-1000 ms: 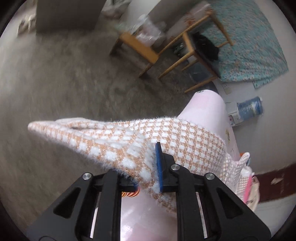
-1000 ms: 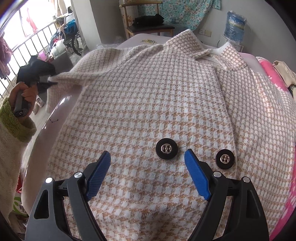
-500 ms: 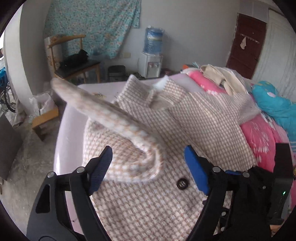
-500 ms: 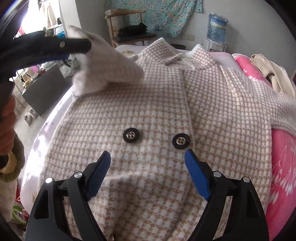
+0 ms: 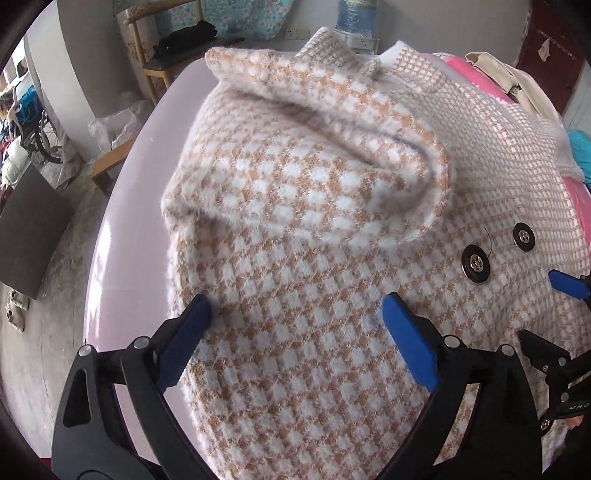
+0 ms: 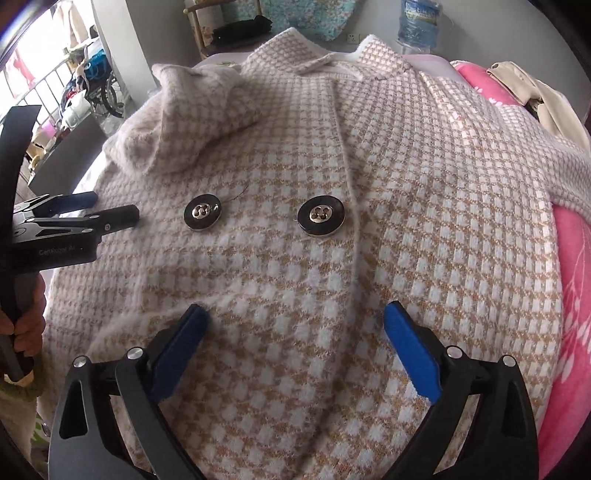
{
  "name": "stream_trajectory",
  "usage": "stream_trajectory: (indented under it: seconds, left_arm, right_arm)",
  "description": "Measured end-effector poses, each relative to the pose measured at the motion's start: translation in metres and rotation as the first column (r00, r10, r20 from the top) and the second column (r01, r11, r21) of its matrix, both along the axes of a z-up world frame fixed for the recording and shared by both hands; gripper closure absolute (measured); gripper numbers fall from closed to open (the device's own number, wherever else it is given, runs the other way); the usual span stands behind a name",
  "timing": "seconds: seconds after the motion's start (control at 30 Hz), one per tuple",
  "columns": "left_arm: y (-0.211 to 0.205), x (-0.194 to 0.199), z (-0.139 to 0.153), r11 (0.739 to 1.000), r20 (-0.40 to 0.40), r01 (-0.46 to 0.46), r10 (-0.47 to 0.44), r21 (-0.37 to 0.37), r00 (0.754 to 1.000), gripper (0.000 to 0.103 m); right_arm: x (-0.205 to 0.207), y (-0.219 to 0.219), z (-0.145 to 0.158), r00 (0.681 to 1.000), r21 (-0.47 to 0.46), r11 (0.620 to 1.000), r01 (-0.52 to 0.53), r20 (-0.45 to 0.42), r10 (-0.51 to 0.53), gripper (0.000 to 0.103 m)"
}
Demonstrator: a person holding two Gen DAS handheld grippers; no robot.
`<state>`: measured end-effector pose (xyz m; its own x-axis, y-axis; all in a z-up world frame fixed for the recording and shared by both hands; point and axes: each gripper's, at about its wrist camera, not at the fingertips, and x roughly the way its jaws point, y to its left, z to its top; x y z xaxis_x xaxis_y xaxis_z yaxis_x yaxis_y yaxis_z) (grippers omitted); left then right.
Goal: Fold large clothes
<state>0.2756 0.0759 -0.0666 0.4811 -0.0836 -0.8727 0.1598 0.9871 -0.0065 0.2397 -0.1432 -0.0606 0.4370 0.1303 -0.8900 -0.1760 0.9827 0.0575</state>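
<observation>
A large orange-and-white checked coat [image 5: 295,280] [image 6: 406,206] lies front-up on a pale pink surface [image 5: 122,206]. Its left sleeve [image 5: 332,147] [image 6: 199,110] is folded over the chest in a loose heap. Two black buttons [image 6: 320,216] sit mid-front. My left gripper [image 5: 295,325] is open and empty just above the coat's left side; it also shows at the left of the right wrist view [image 6: 92,210]. My right gripper [image 6: 295,328] is open and empty over the lower front, below the buttons; its fingertips [image 5: 565,286] show in the left wrist view.
A pink blanket [image 6: 569,280] and a beige garment [image 6: 524,85] lie to the right. A wooden chair [image 5: 162,55] with dark cloth and a water bottle [image 6: 419,18] stand beyond the collar. A dark box [image 5: 29,229] stands on the floor at left.
My left gripper carried the sleeve up over the coat, let it go and now stands open above it. The sleeve has dropped onto the chest. My right gripper stayed open over the front.
</observation>
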Motion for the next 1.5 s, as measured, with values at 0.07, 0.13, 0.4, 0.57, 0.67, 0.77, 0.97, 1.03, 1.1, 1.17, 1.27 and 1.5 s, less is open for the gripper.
stream_trajectory:
  seconds: [0.07, 0.13, 0.4, 0.57, 0.67, 0.77, 0.97, 1.03, 1.1, 1.17, 1.27, 1.5]
  left_arm:
    - [-0.001, -0.003, 0.0, 1.0, 0.013, 0.006, -0.006, 0.01, 1.0, 0.009]
    - [-0.003, -0.004, 0.0, 1.0, 0.028, 0.006, -0.007, 0.004, 1.0, 0.008]
    - [-0.003, -0.006, 0.002, 1.0, 0.043, 0.018, -0.019, 0.007, 0.999, 0.008]
    - [-0.004, -0.006, 0.001, 1.0, 0.04, 0.013, -0.014, 0.013, 0.999, 0.008]
    - [-0.005, -0.005, 0.0, 1.0, 0.035, 0.013, -0.013, 0.015, 0.999, 0.008]
    - [-0.004, -0.005, 0.001, 1.0, 0.043, 0.014, -0.015, 0.012, 0.999, 0.008]
    - [0.001, -0.008, 0.009, 0.999, 0.062, 0.019, -0.017, -0.027, 0.998, 0.008]
    - [0.006, -0.012, 0.016, 0.999, 0.098, 0.003, 0.0, -0.033, 0.995, 0.008]
    - [0.011, -0.012, 0.02, 0.999, 0.12, -0.024, 0.028, -0.029, 0.992, 0.008]
    - [0.017, -0.01, 0.019, 0.998, 0.117, -0.05, 0.053, -0.024, 0.992, 0.008]
    - [0.023, -0.005, 0.011, 0.996, 0.085, -0.085, 0.086, -0.023, 0.993, 0.008]
    - [0.034, -0.004, 0.003, 0.99, 0.061, -0.13, 0.133, -0.053, 0.989, 0.008]
  right_arm:
    - [0.001, -0.001, -0.001, 1.0, 0.012, 1.0, 0.005, -0.006, -0.005, 0.006]
    - [0.001, -0.001, -0.002, 1.0, 0.012, 1.0, 0.004, -0.004, -0.003, 0.006]
    - [-0.002, -0.004, -0.003, 1.0, 0.031, 1.0, 0.006, 0.03, -0.007, 0.006]
    - [-0.003, -0.003, -0.002, 1.0, 0.025, 1.0, -0.015, 0.017, 0.015, 0.006]
    - [0.002, -0.002, 0.0, 0.999, 0.019, 0.999, -0.035, -0.027, 0.036, 0.006]
    - [0.009, -0.004, 0.01, 0.996, 0.019, 0.999, -0.042, -0.075, 0.043, 0.006]
    - [0.028, -0.011, 0.079, 0.992, 0.097, 0.99, -0.107, 0.074, 0.1, 0.006]
    - [0.046, -0.006, 0.099, 0.986, 0.122, 0.983, -0.136, 0.115, 0.122, 0.006]
    - [0.069, 0.007, 0.115, 0.977, 0.138, 0.974, -0.178, 0.147, 0.157, 0.007]
    - [0.094, 0.026, 0.125, 0.966, 0.152, 0.963, -0.224, 0.168, 0.199, 0.009]
    - [0.132, 0.063, 0.129, 0.951, 0.151, 0.947, -0.282, 0.17, 0.257, 0.015]
    - [0.203, 0.165, 0.101, 0.913, 0.077, 0.912, -0.403, 0.102, 0.395, 0.032]
